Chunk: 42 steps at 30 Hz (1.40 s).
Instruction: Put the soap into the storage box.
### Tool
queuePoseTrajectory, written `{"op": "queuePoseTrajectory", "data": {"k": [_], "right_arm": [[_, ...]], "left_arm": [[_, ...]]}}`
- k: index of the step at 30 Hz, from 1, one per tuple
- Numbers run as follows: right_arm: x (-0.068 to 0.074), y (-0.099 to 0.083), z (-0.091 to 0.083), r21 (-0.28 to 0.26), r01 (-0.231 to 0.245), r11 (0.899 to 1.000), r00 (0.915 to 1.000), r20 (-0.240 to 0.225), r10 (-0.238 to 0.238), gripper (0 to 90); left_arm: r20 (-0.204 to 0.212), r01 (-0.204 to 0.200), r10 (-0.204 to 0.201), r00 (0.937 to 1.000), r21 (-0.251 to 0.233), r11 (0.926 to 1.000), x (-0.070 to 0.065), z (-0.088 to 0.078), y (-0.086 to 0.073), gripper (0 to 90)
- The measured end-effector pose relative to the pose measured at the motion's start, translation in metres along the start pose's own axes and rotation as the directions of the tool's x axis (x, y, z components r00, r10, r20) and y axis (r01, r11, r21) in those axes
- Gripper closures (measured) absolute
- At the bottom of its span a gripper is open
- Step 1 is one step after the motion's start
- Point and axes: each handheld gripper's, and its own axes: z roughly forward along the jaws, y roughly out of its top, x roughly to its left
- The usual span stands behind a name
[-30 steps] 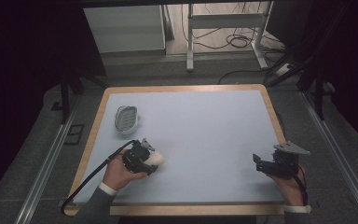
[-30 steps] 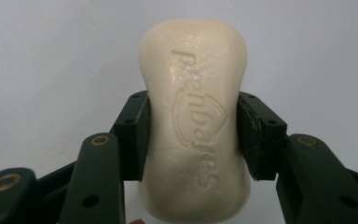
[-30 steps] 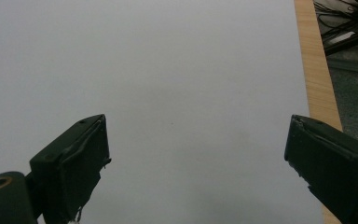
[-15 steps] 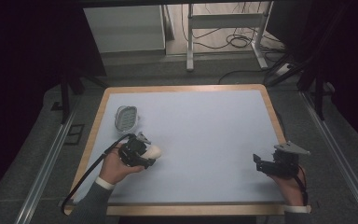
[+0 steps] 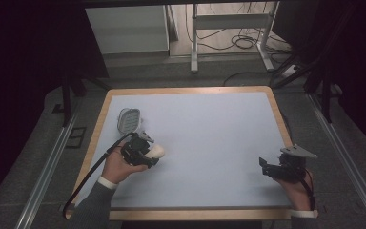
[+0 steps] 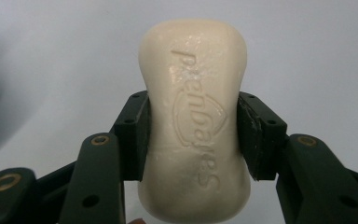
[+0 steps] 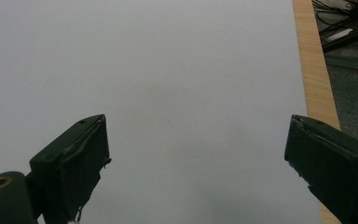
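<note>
In the lower left of the high view, the left gripper (image 5: 148,153) pinches a cream bar of soap (image 5: 155,151), and the left gripper view shows why the hold looks secure. The two black jaws press on the long sides of the soap (image 6: 195,121) at its narrowed waist, where the bar is thinnest and its flared ends would stop it sliding out either way. The stamped lettering faces the camera, so the bar lies flat between the pads rather than on edge. That seems a sensible choice for something smooth and likely slippery.

Just above and to the left of that hand, near the left edge of the table (image 5: 209,119), sits a small pale soap dish (image 5: 128,120) with a ridged or slotted floor. The soap is near it but apart from it. Judging by how close the two are, the dish is the likely place for the bar, and the grip across the waist leaves both ends free to settle in.

The right gripper (image 5: 267,168) rests in the lower right of the high view, well apart from the soap. In the right gripper view its jaws stand spread wide with nothing between them, over bare table beside the wooden rim (image 7: 313,70). It appears parked there to stay out of the way.
</note>
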Motion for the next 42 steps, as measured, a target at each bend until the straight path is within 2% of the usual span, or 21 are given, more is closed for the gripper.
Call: {"op": "queuePoseTrajectory", "data": {"k": [23,42], "right_arm": [[-0.002,-0.001,0.0,0.002,-0.011,1.0,0.9999,0.003,0.011,6.2],[-0.003,-0.001,0.0,0.002,-0.015,1.0,0.9998,0.009,0.015,6.2]], "left_arm": [[-0.032,0.002,-0.003,0.9995,-0.032,0.9995,0.011,-0.01,0.02,49.6],[-0.044,0.012,-0.014,0.9989,-0.032,0.9994,0.023,-0.014,0.03,49.6]]}}
